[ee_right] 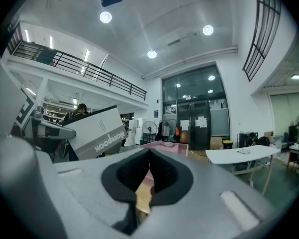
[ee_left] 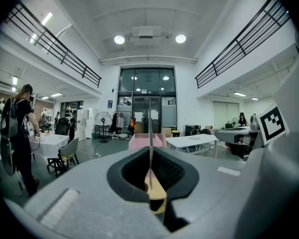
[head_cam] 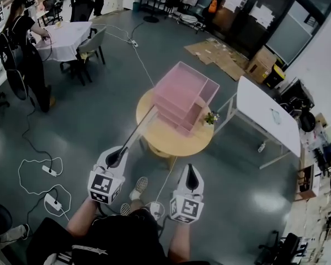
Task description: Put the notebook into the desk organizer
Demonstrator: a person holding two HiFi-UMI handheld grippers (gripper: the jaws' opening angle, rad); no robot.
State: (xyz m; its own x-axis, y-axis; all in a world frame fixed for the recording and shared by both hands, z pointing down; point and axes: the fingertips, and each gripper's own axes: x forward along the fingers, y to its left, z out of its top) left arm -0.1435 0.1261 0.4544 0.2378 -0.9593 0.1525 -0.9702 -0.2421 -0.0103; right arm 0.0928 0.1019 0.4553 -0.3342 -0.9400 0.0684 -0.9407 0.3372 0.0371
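Holds the notebook (head_cam: 138,130) by its near end in the left gripper (head_cam: 117,158), clamped tight on the thin cover, with the rest reaching forward, free in the air. Presents only the thin upright edge of the notebook (ee_left: 150,148) in the left gripper view, rising from between the closed jaws of the left gripper (ee_left: 150,176). Turns the broad lettered face of the notebook (ee_right: 97,133) to the right gripper view, off to the left and tilted. Carries nothing in the right gripper (head_cam: 192,176), shut on empty air, beside the left and slightly nearer the body.

Places the desk organizer (head_cam: 176,87), pink and open-topped, ahead on the round wooden bench (head_cam: 165,142), well apart from both grippers. Aims the notebook's long axis forward and a little right, toward the organizer's near-left corner. Cannot tell how much gap remains there. Lines up the desk organizer (ee_left: 142,141) almost dead ahead in the left gripper view.

Probably calls for carrying the notebook forward on edge with the left hand, the nearer one, then lowering it into a compartment. Worth minding the small plant (head_cam: 211,117) at the bench's right rim.
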